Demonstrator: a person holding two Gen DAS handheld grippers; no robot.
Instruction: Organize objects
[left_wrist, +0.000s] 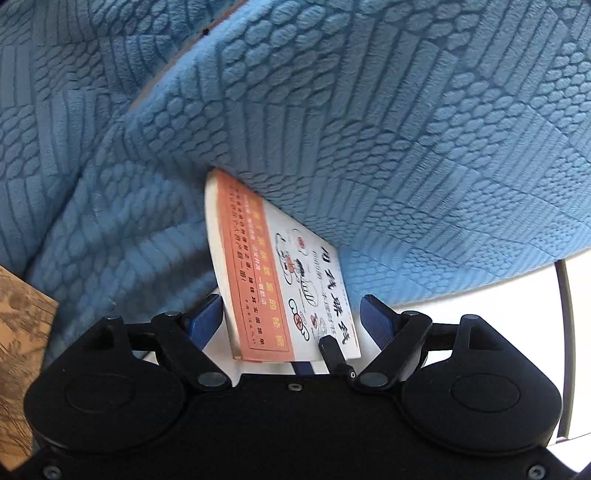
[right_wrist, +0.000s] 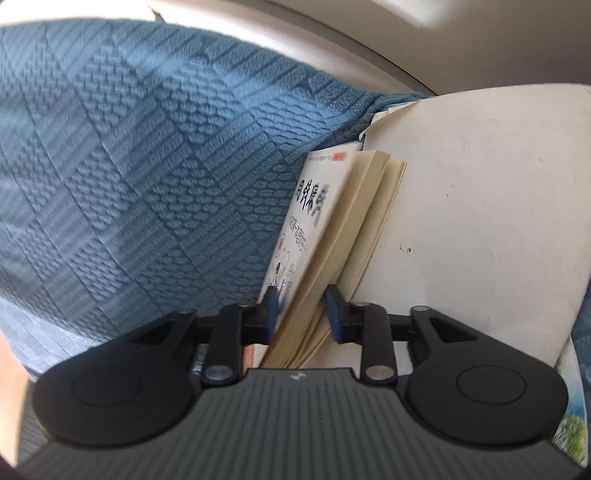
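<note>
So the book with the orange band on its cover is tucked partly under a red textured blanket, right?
Not quite: the blanket is blue, not red. The left wrist view shows the book with the orange band on its cover tucked partly under it.

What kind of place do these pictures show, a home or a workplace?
Most likely a home, perhaps a bed or a sofa, though I cannot tell which. A quilted blue blanket fills both views, a paperback book with an orange band is tucked against it, and a white board-like panel stands beside the book.
</note>
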